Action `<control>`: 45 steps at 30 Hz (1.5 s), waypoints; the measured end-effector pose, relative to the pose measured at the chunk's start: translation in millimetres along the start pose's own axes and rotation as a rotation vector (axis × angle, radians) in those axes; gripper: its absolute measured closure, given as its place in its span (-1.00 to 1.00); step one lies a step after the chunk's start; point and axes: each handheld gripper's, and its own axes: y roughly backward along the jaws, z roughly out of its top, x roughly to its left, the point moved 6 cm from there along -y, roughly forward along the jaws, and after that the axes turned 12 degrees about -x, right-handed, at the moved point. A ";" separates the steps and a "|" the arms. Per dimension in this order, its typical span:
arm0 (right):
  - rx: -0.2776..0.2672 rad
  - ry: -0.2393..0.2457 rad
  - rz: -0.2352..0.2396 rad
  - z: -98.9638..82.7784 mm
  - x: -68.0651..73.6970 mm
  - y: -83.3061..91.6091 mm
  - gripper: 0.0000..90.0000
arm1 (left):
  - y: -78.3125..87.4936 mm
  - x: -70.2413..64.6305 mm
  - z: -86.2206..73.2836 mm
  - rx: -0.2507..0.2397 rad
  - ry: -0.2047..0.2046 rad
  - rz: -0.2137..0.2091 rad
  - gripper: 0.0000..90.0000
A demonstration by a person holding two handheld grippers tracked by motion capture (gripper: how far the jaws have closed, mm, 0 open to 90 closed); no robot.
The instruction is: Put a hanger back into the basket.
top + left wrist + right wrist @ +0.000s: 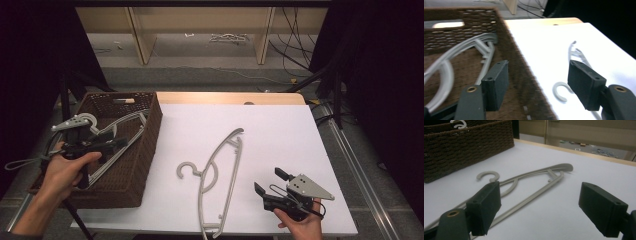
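A grey plastic hanger (220, 167) lies flat on the white table (280, 130), its hook (560, 91) toward the basket. A second grey hanger (122, 135) rests inside the dark brown wicker basket (150, 130) at the table's left. My left gripper (112, 142) hovers over the basket's near right part, jaws open with nothing between them (537, 67). My right gripper (270, 181) sits low near the table's front right, open and empty (539, 188), with the table hanger (531, 180) ahead of its jaws.
The basket wall (469, 145) stands left of the table hanger. Behind the table are wooden shelf legs (140, 40) and loose cables (295, 55) on the floor. Dark stands flank both sides.
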 end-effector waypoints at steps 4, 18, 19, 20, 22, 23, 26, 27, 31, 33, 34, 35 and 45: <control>0.001 0.000 0.000 0.0 0.1 0.0 -0.58 | -5.5 -21.3 -1.9 0.004 -0.017 -0.035 -0.29; 0.000 -0.008 0.001 0.3 0.6 0.4 -0.58 | -28.9 -80.0 -16.6 0.042 -0.047 -0.160 -0.35; 0.000 -0.010 0.001 0.3 0.6 0.5 -0.58 | -30.0 -82.9 -17.1 0.045 -0.049 -0.161 -0.36; 0.000 -0.010 0.001 0.4 0.7 0.5 -0.58 | -31.7 -85.8 -17.9 0.041 -0.047 -0.166 -0.37; 0.000 -0.010 0.002 0.4 0.7 0.5 -0.58 | -34.4 -90.4 -20.1 0.045 -0.051 -0.179 -0.38; 0.000 -0.010 0.002 0.4 0.7 0.6 -0.58 | -35.4 -92.4 -21.4 0.055 -0.056 -0.178 -0.39; 0.001 -0.001 -0.001 0.4 -0.1 0.7 -0.58 | -39.6 -98.5 -26.7 0.063 -0.054 -0.190 -0.39; -0.003 0.000 -0.001 0.5 -0.3 0.6 -0.58 | -41.9 -100.8 -28.5 0.052 -0.050 -0.199 -0.39; -0.011 -0.002 -0.003 0.7 -0.5 0.3 -0.58 | -48.0 -108.7 -36.8 0.063 -0.036 -0.217 -0.41; -0.014 -0.004 -0.004 0.8 -0.7 0.2 -0.58 | -51.8 -111.2 -40.5 0.048 -0.030 -0.227 -0.43; -0.015 -0.005 -0.004 0.9 -0.8 0.3 -0.58 | -52.6 -112.1 -42.5 0.054 -0.034 -0.221 -0.44; -0.016 -0.008 -0.002 1.0 -0.6 0.2 -0.58 | -54.2 -113.6 -44.8 0.040 -0.032 -0.233 -0.44; -0.018 -0.021 0.010 1.2 -0.1 0.4 -0.58 | -65.2 -119.5 -70.4 0.058 -0.047 -0.245 -0.52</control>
